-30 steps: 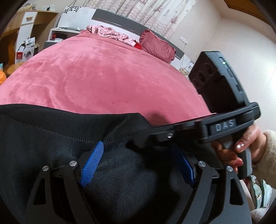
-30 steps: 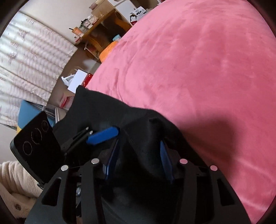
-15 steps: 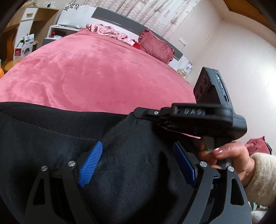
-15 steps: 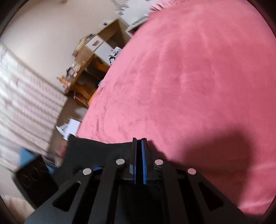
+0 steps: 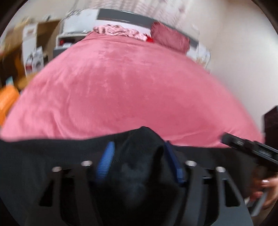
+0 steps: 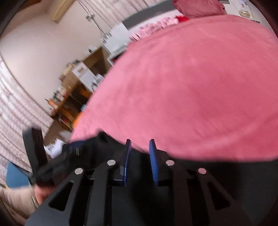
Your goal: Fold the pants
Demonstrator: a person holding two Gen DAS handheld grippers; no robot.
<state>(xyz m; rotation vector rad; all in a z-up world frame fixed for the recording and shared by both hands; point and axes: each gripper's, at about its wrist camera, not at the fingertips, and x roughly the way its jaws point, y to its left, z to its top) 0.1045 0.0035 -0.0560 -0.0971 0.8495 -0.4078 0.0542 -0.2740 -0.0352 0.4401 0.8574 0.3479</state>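
A: Fingers first. The left gripper (image 5: 139, 156) has its blue pads (image 5: 106, 160) pressed against a bunched hump of the black pants (image 5: 137, 175), one on each side, so it is clamped on the fabric. The right gripper (image 6: 139, 153) has its blue pads (image 6: 152, 161) parted, with a gap between them; I see no cloth pinched there.

B: How are the hands posed?

A: Both grippers sit low at the near edge of the bed, pointing across it toward the headboard (image 5: 139, 16). The right hand (image 5: 267, 189) shows at the lower right of the left view, wrapped on its handle.

B: Edges and room?

A: The pants stretch as a dark band along the near edge. Beyond them the pink bedspread (image 5: 132, 90) lies broad and bare up to a red pillow (image 5: 170, 39) and crumpled pink clothes (image 5: 119, 32) at the far end.

B: And the right side?

A: The pants (image 6: 191, 173) lie under and beside its fingers; both views are blurred.
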